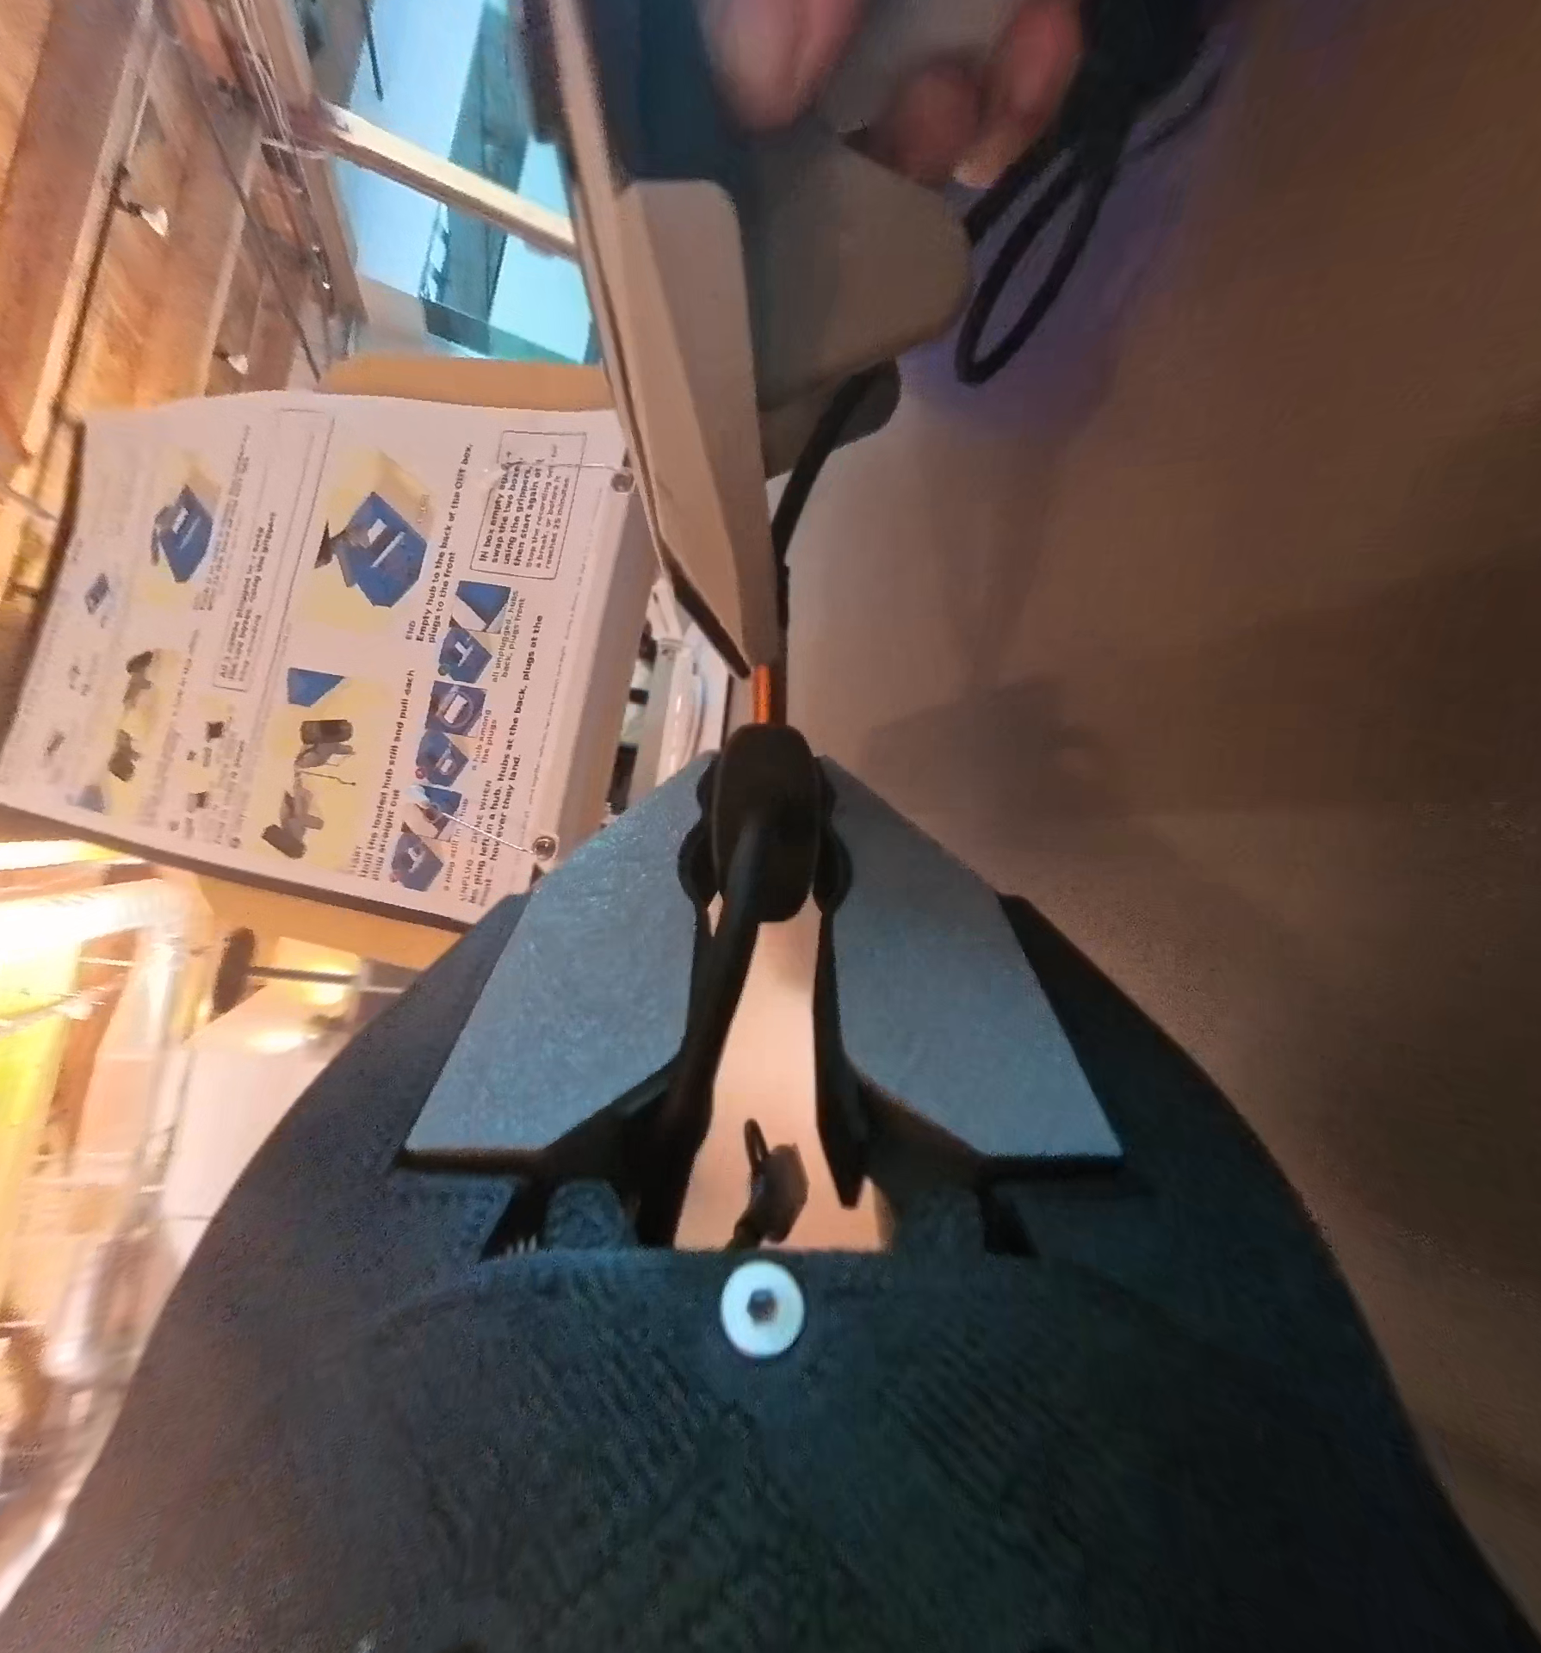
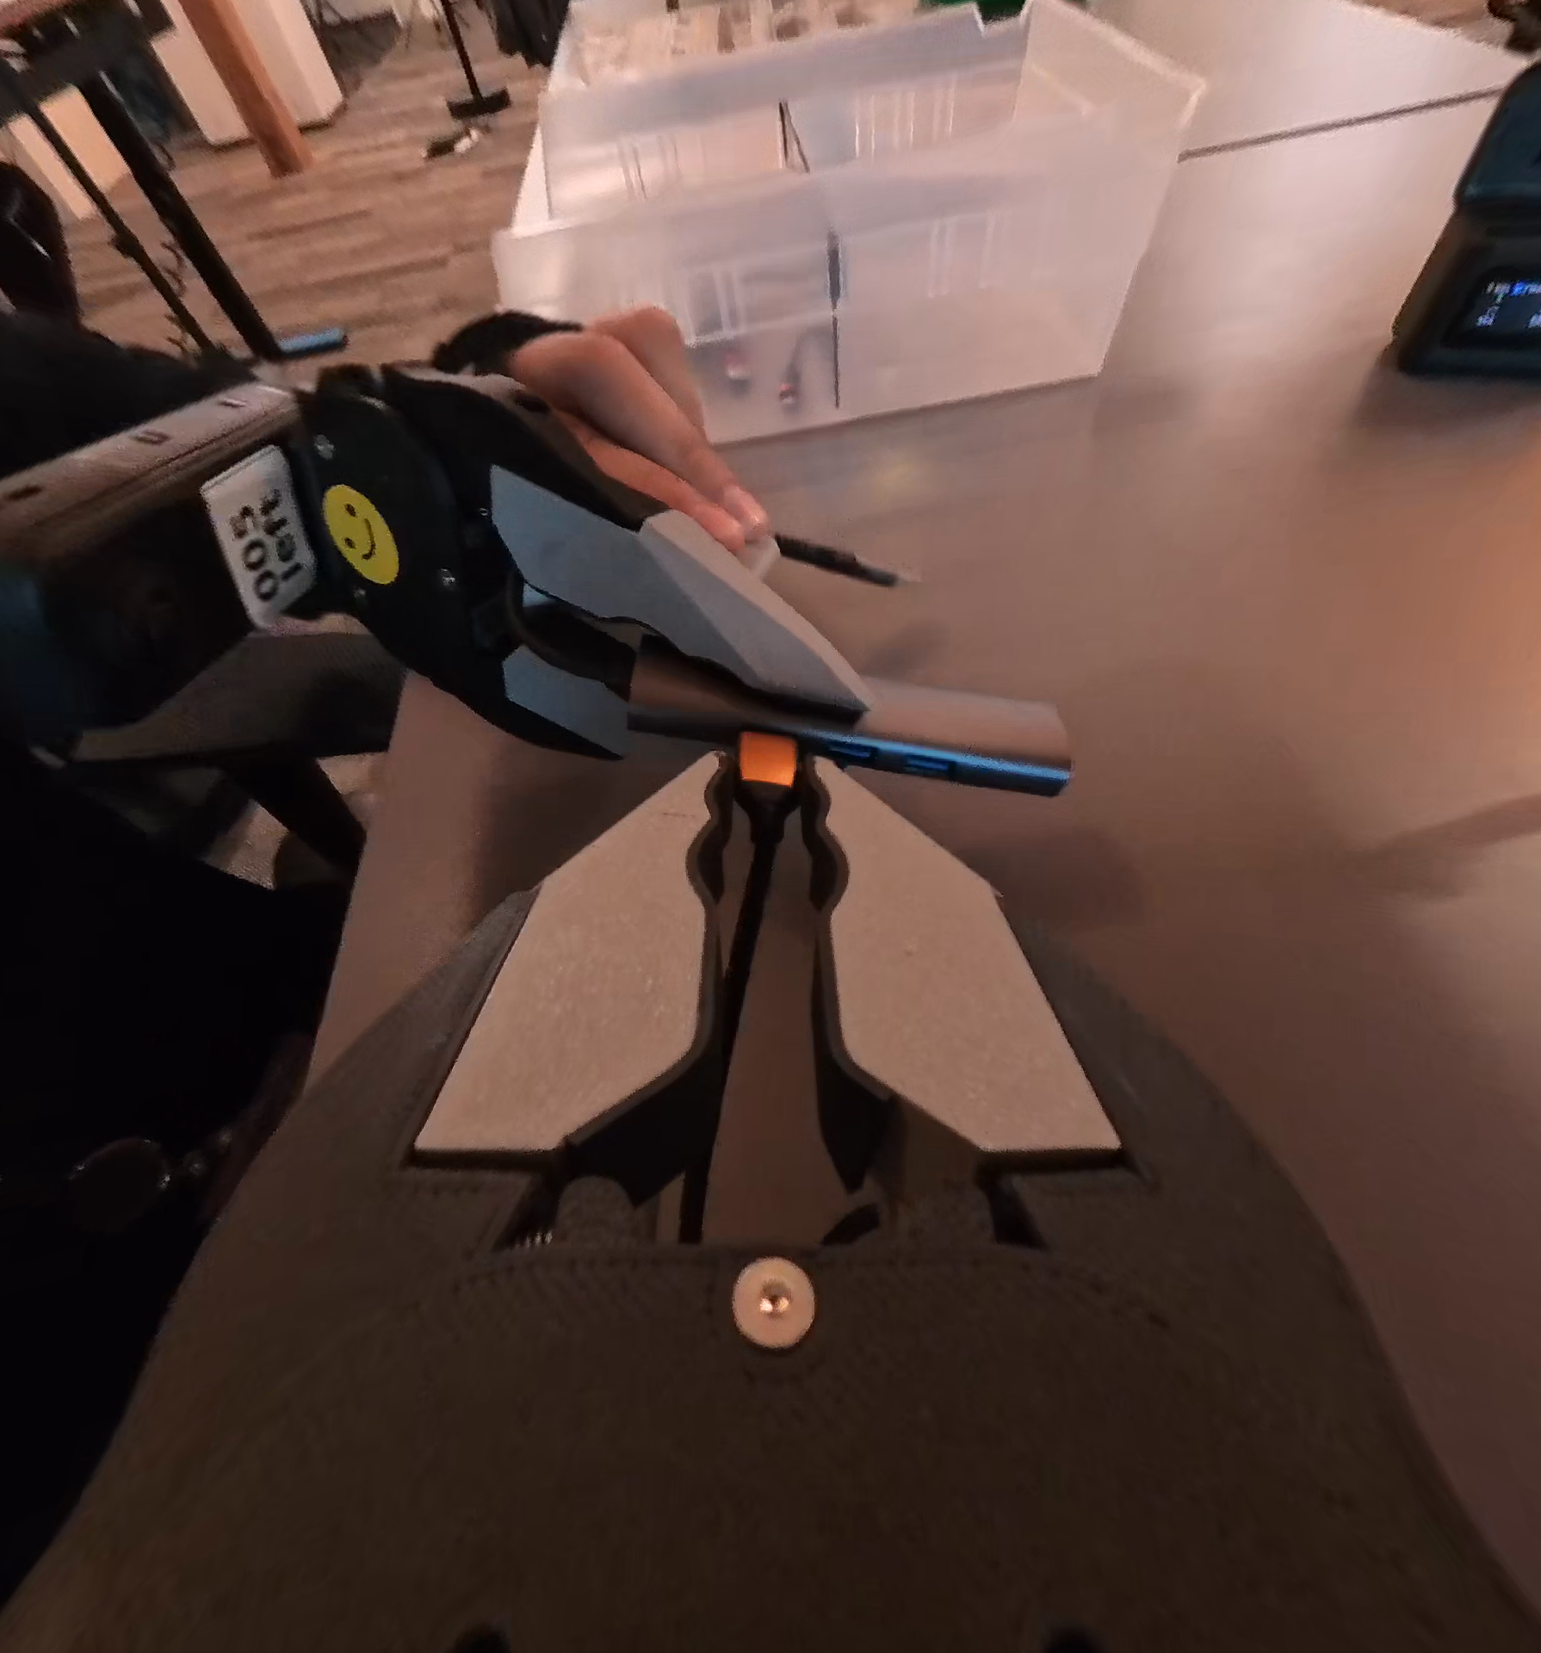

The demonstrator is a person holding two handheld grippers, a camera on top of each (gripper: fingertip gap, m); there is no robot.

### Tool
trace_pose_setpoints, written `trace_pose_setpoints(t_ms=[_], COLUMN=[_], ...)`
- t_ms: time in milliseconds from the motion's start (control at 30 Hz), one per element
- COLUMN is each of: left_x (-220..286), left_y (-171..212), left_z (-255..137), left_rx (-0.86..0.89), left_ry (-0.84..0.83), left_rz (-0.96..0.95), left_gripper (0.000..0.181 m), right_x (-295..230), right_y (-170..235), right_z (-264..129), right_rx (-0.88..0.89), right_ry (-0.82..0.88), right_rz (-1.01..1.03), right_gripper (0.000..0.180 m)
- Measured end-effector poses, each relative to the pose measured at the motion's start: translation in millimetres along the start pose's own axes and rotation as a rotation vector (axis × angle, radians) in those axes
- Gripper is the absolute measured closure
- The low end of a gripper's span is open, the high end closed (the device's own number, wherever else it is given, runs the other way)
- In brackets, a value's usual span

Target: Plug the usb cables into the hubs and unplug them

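**Two tools meet at one hub above the table**

Two views show the same join from different sides. In the right wrist view, the right tool (image 2: 756,787) has its fingers closed on an orange-collared USB plug (image 2: 764,760), whose black cable (image 2: 740,948) runs back between the fingers toward the camera. The plug's tip touches the long edge of a slim grey hub (image 2: 955,729), which is held level above the brown table (image 2: 1241,626); whether the plug is fully seated cannot be told. The left tool (image 2: 749,689) comes in from the left and is clamped on the hub's near end, with a person's fingers (image 2: 651,420) lying along its top.

Only this view shows the clear plastic bins (image 2: 838,224) farther back on the table, and a dark device with a lit screen (image 2: 1518,268) at the right edge.

In the left wrist view, turned on its side, the left tool (image 1: 762,805) is pinched on a rounded black piece with a cord leading out of it (image 1: 760,805), just where the cord leaves the hub. The right tool (image 1: 704,402) descends from above, and an orange sliver of the plug (image 1: 765,693) shows at its tip. Only here appears an illustrated instruction sheet (image 1: 302,644) standing behind.
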State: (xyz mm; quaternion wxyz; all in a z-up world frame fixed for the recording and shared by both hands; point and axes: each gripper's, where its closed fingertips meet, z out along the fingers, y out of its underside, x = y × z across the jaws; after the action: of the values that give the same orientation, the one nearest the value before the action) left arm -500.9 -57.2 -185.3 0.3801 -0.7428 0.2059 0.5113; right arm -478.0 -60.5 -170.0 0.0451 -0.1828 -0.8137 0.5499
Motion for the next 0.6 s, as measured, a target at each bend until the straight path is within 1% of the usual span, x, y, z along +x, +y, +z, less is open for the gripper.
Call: trace_pose_setpoints(t_ms=[67,167,267,333,467,600], left_x=[-4,-13,-15,-11,-9,-7], left_y=[4,9,-2,-13,-30,-49], left_z=[0,-4,-11,-16,-26,-39], left_rx=[0.006,0.039,0.145,0.223,0.332,0.437], left_ry=[0.006,0.003,0.041,0.087,0.128,0.161], left_rz=[-0.066,-0.165,-0.254,-0.283,-0.316,-0.319], left_gripper=[0.166,0.166,0.166,0.166,0.166,0.167], right_x=[6,28,42,41,11,-5], right_y=[-9,-17,-9,-5,4,8], right_z=[-13,-40,-53,-50,-25,-4], right_rx=[0.044,0.096,0.061,0.032,-0.034,-0.068], right_ry=[0.028,0.163,0.254,0.254,0.119,0.133], right_rz=[-0.013,-0.047,-0.079,-0.11,-0.217,-0.399], right_gripper=[0.165,0.16,0.152,0.145,0.131,0.133])
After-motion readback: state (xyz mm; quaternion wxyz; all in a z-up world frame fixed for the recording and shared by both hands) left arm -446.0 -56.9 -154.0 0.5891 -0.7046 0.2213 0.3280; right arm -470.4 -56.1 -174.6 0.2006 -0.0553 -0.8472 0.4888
